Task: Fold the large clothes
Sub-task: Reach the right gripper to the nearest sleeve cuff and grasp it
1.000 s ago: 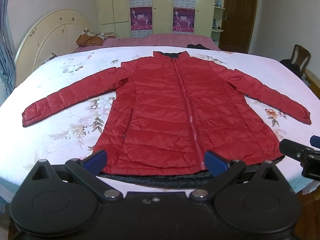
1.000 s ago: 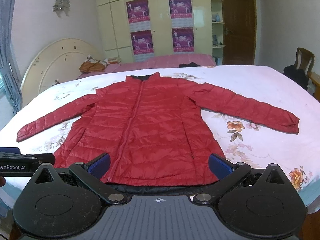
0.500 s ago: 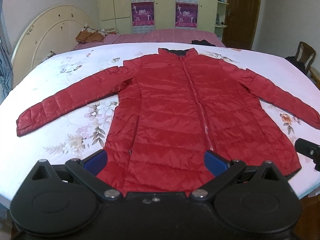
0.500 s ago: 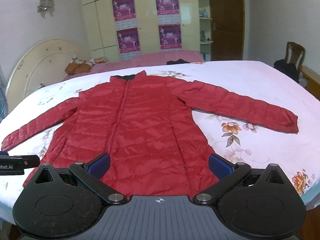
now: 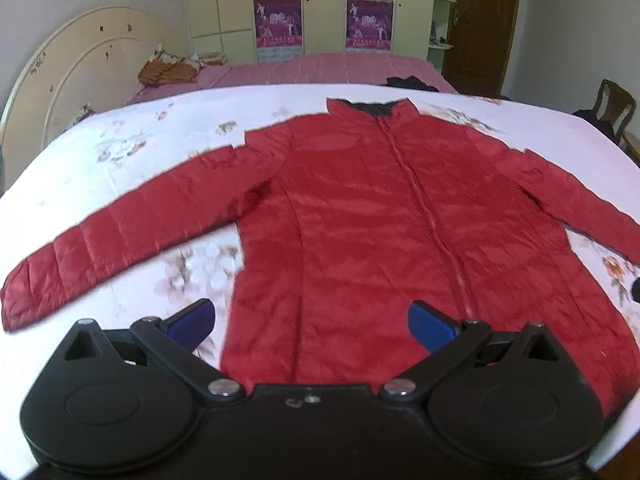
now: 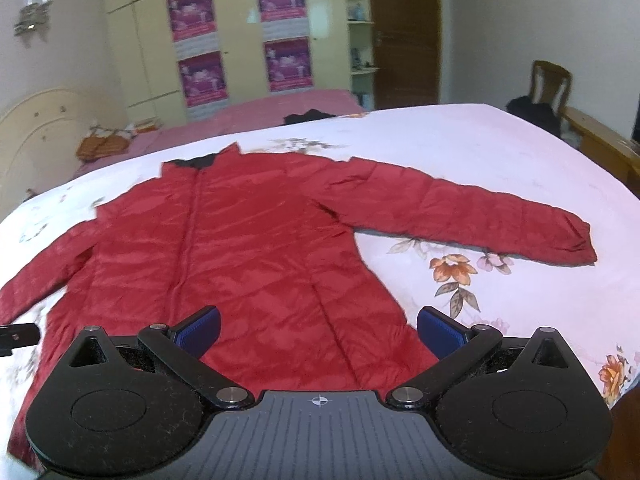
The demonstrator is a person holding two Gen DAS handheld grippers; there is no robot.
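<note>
On the bed (image 5: 100,152), a red jacket (image 5: 360,220) is spread flat; the left claw (image 5: 312,322) and right claw (image 6: 320,330) are held released above its hem

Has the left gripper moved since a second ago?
Yes. The left gripper has advanced over the red jacket; its hem, earlier visible ahead on the bedsheet, is now hidden beneath it.

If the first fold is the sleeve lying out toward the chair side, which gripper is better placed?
Right. The right gripper is open over the jacket hem with that sleeve fully in its view; in the left gripper's view it runs off frame.
</note>
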